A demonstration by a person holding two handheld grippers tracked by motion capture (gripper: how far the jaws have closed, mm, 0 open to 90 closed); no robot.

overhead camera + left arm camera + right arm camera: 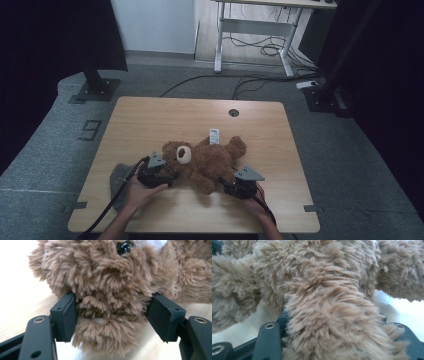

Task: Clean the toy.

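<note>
Teddy bear (207, 157), beside grey cloth (118, 176), fills both hand-held grippers' parted jaws.

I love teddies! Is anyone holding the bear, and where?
Yes: the left gripper holds the bear by its head, the right gripper by a limb.

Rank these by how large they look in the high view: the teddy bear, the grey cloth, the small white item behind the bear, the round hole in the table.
1. teddy bear
2. grey cloth, partly hidden
3. white item and round hole: about alike, unranked
</note>
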